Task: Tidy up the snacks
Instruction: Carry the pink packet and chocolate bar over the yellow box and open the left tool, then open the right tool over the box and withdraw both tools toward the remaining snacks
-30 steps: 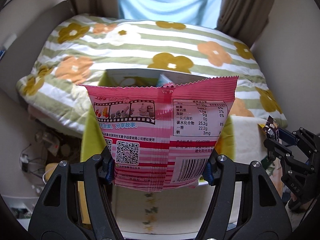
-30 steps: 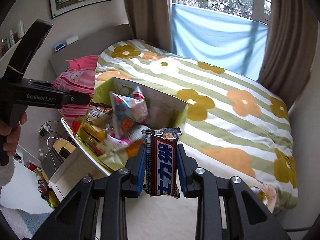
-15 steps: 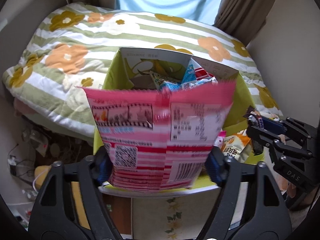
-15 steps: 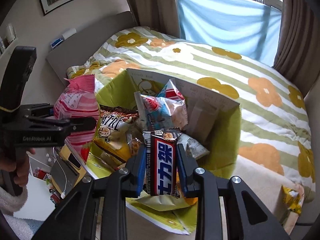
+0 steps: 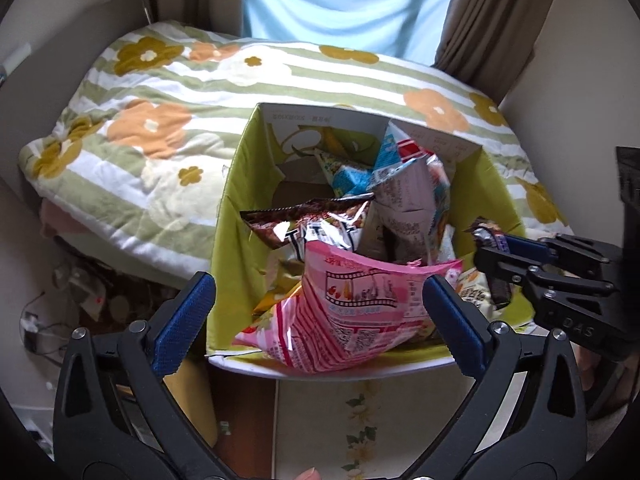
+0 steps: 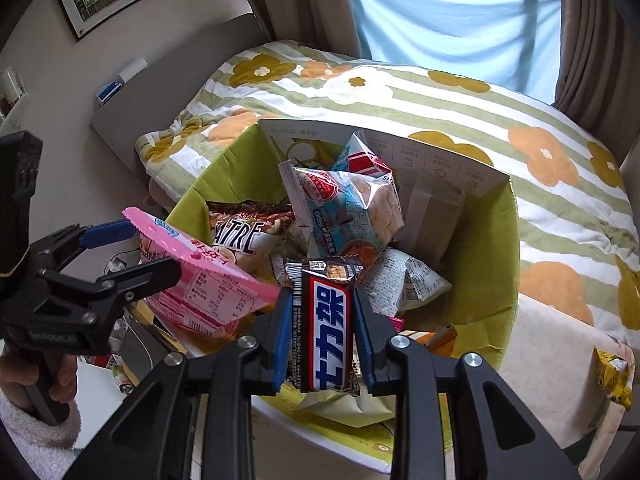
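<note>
A green cardboard box (image 5: pixel 230 248) (image 6: pixel 496 264) full of snack packets stands before the bed. My left gripper (image 5: pixel 320 304) is open, its blue pads wide apart. The pink snack bag (image 5: pixel 352 312) (image 6: pixel 200 280) lies loose on the pile at the box's near edge, between the fingers. My right gripper (image 6: pixel 322 332) is shut on a dark chocolate bar (image 6: pixel 326 328) with a blue label, held above the box's near side. It also shows in the left wrist view (image 5: pixel 520 256) at the right.
A bed with a green-striped flowered quilt (image 5: pixel 192 92) (image 6: pixel 460 92) lies behind the box. Brown and blue curtains hang at the back. Cables and clutter (image 5: pixel 80 292) sit on the floor at left. A yellow packet (image 6: pixel 612 372) lies at far right.
My left gripper has opened and let go of the pink bag, which dropped onto the pile in the box. Both grippers moved closer over the box.
</note>
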`<state>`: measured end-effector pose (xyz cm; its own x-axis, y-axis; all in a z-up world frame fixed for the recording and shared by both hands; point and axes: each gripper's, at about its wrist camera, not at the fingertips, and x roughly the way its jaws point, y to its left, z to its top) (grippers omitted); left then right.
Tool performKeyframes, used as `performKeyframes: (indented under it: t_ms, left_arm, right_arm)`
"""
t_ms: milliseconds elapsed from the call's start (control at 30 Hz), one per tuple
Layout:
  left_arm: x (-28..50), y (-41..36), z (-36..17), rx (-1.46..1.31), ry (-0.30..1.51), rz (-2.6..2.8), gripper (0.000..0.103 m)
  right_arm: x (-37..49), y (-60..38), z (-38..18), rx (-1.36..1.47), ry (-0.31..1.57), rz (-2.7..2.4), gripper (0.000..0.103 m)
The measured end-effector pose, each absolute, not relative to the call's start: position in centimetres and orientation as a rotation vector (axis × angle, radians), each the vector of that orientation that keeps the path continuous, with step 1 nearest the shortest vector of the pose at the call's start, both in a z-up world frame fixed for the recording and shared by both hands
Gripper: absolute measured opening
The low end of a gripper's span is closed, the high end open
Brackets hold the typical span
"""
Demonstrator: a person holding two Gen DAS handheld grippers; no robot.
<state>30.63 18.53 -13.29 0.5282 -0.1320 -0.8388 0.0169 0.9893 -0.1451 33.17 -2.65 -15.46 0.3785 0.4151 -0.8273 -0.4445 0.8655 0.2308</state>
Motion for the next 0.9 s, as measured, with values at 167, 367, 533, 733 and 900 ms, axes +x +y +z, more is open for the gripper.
performKeyframes:
  t_ms: [167, 367, 533, 733, 900]
  left_arm:
    - [30.1, 18.0, -12.2, -0.102, 0.992, -0.088, 0.103]
    - [29.4, 17.7, -12.2, -0.102, 0.995, -0.088, 0.103]
    - [28.9, 18.1, -11.7, -0.102, 0.989, -0.088, 0.103]
    - [28.5, 17.5, -10.5, -0.081, 0.960, -0.133, 0.103]
    - [28.8, 15.3, -9.9, -0.058, 0.946, -0.217, 0.103]
  right_arm:
    - [33.2, -3.0, -15.1, 0.000, 1.032, 0.541, 0.078]
    - [32.4, -4.0, -14.3, 0.013, 1.000, 0.524, 0.085]
    - [31.5, -4.4, -13.7, 0.014, 0.989, 0.498, 0.085]
    - [29.9, -5.8, -12.3, 0.055, 0.955, 0.438, 0.085]
    - [28.2, -8.1, -11.6, 0.098, 0.935, 0.363, 0.085]
